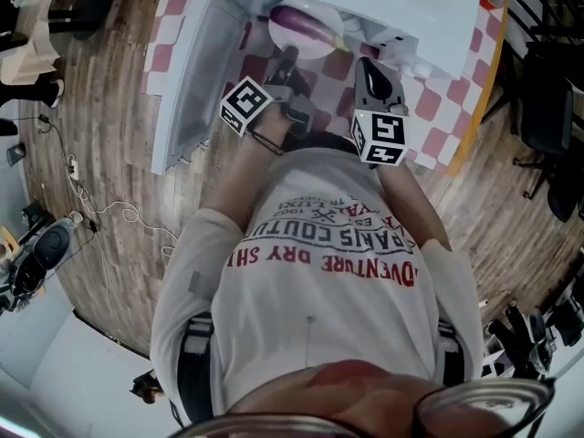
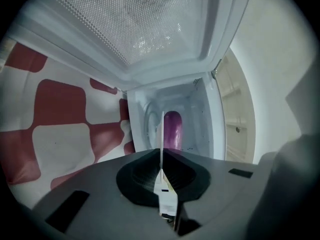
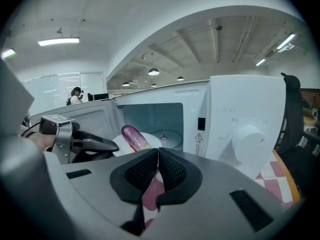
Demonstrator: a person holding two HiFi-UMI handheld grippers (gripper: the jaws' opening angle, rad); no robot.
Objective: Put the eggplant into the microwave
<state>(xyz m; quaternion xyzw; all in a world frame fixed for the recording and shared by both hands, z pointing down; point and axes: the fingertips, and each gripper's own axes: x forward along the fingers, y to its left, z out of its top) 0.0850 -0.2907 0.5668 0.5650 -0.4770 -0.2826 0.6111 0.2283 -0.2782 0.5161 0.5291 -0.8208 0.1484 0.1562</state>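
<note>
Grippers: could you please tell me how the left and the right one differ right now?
The left gripper is shut on the plate bearing the eggplant; the right gripper is shut on nothing. The left faces the open cavity of the microwave; the right sits beside it, toward the dial. Both point toward the microwave.

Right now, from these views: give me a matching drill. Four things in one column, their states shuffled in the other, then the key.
Things
1. eggplant
2. microwave door
3. left tool
4. right tool

States
A. shut, nothing between the jaws
B. swung open
C. lying on the white plate
D. shut on the plate's rim

Pairs: 1-C, 2-B, 3-D, 4-A
</note>
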